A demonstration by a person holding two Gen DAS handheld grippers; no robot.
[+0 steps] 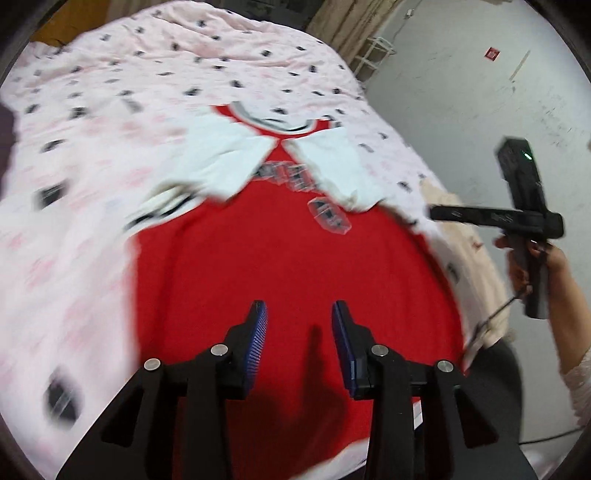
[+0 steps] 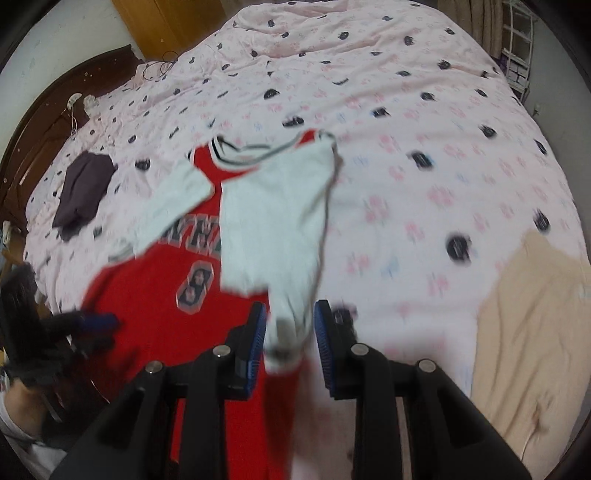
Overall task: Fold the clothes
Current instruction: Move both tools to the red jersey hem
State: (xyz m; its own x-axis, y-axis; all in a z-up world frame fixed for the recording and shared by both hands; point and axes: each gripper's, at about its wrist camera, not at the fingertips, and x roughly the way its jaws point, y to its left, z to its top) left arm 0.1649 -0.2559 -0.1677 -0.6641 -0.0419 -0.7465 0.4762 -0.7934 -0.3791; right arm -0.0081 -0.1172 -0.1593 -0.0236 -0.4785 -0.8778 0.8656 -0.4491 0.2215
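red jersey (image 1: 280, 266) lies on the pink bedspread (image 1: 92, 147); your left gripper (image 1: 298, 314) hovers apart, your right gripper (image 2: 289, 314) spread around its white sleeve (image 2: 280, 206).

place: home bedroom | bed (image 2: 424, 155) under pink patterned quilt (image 1: 110, 122) | dark wooden headboard (image 2: 40, 122) | wooden wardrobe (image 2: 166, 22) in the corner | beige curtain (image 1: 354, 22) | scuffed grey wall (image 1: 461, 92) | folded dark garment (image 2: 86, 186) on the quilt
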